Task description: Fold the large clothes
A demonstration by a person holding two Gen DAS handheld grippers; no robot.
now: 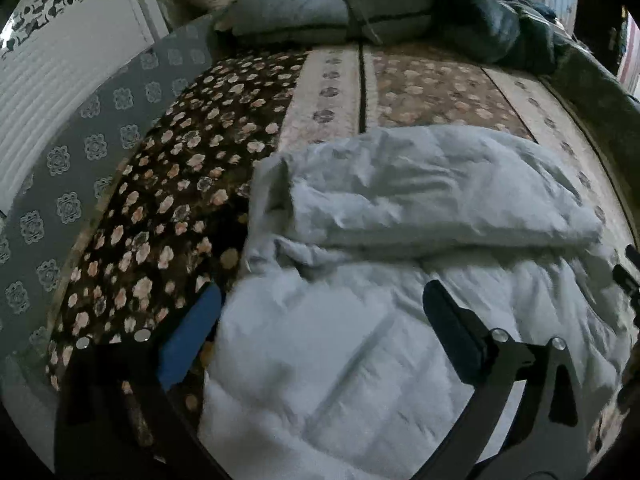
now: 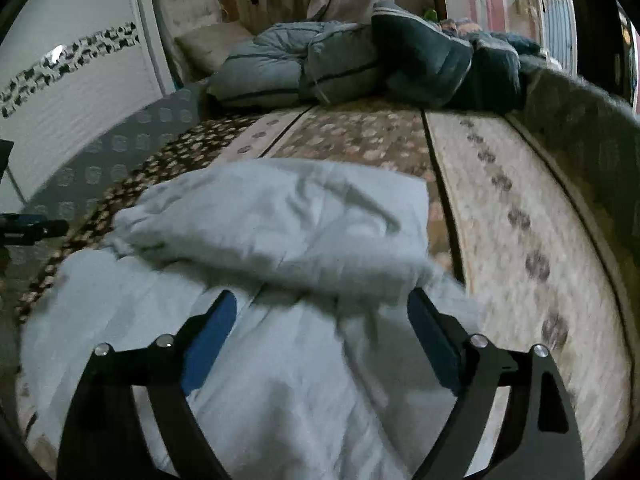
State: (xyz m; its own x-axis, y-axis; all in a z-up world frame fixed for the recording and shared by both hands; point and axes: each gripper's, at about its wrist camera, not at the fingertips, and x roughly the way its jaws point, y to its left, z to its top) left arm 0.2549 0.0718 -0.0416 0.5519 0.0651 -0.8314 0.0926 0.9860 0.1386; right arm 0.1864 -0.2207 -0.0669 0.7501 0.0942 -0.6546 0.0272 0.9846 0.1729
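A floral-covered bed bears a white garment and pillows.

Your left gripper has two black curved arms, each ending in a flat blue pad, with round silver screw heads where each finger meets its arm. Your right gripper is built the same: black arms with slot cut-outs, blue pads, paired silver screws.

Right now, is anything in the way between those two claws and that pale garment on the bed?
Nothing visible. The left gripper and right gripper both hang open right over the pale garment, with no other thing between. The piled jackets lie far off at the back.
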